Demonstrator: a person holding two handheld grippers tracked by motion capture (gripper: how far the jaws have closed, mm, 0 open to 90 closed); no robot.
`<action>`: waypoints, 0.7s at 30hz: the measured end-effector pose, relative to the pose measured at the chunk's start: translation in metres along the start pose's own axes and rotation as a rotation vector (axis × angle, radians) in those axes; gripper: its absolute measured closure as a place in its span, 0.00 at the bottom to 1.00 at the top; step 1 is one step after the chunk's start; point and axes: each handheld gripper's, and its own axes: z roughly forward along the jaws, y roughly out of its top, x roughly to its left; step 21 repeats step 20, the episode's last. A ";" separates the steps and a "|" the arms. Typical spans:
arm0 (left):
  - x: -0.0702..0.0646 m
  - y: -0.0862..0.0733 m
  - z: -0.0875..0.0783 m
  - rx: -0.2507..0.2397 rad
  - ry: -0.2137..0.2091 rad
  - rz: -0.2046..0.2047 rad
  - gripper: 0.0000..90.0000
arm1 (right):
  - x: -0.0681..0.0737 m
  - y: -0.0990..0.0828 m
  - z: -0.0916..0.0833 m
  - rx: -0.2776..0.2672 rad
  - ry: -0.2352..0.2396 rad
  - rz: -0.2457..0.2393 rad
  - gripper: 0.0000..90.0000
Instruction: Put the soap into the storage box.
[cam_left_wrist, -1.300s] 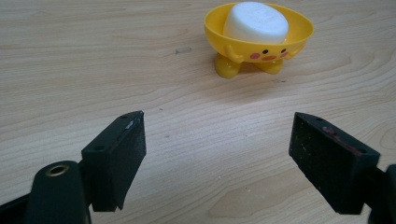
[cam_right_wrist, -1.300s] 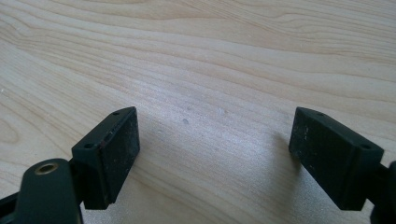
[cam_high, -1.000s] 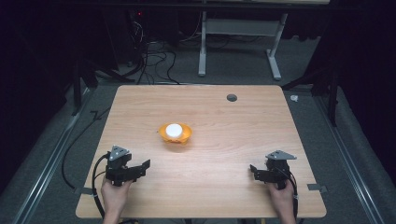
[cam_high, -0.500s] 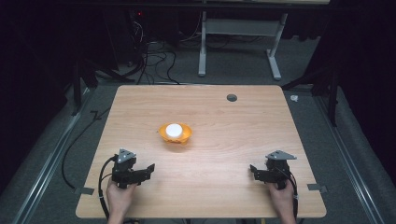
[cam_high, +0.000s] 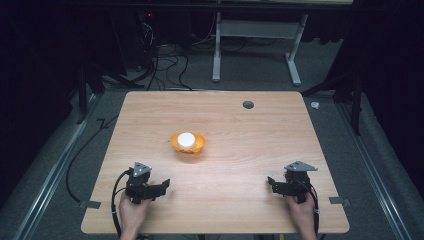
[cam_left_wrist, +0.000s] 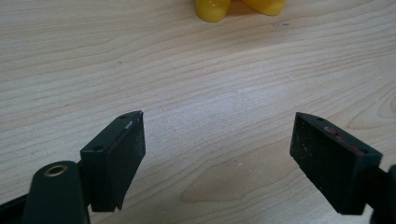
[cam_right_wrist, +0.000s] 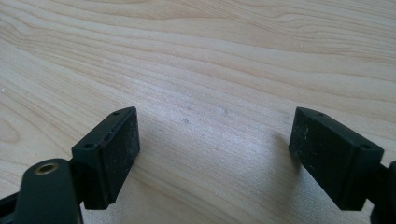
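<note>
While both grippers sit apart near the table's front edge, nothing is grasped.
Left gripper (cam_high: 161, 185): jaws spread wide, nothing between them, held low over the light wooden tabletop (cam_high: 240, 140) at front left; in the left gripper view its jaws frame bare wood, with the yellow-orange plastic bowl (cam_left_wrist: 238, 6) at the top edge, well ahead. Right gripper (cam_high: 272, 183): jaws also released, empty, at front right over bare wood. From the high view, the bowl (cam_high: 188, 143) sits near table centre, holding a round white object (cam_high: 186, 139), closer to the left gripper, touching neither. Small dark round hole (cam_high: 248, 104) near the far edge.
</note>
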 end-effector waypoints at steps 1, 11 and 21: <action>-0.001 -0.001 0.001 -0.004 0.006 0.001 0.21 | 0.000 0.000 0.000 0.000 -0.001 0.000 0.19; -0.007 -0.006 0.016 0.024 0.060 0.053 0.19 | 0.000 0.000 0.000 0.000 0.000 -0.001 0.19; -0.010 -0.014 0.020 -0.018 0.074 0.069 0.17 | 0.000 0.000 0.000 0.000 0.000 0.000 0.19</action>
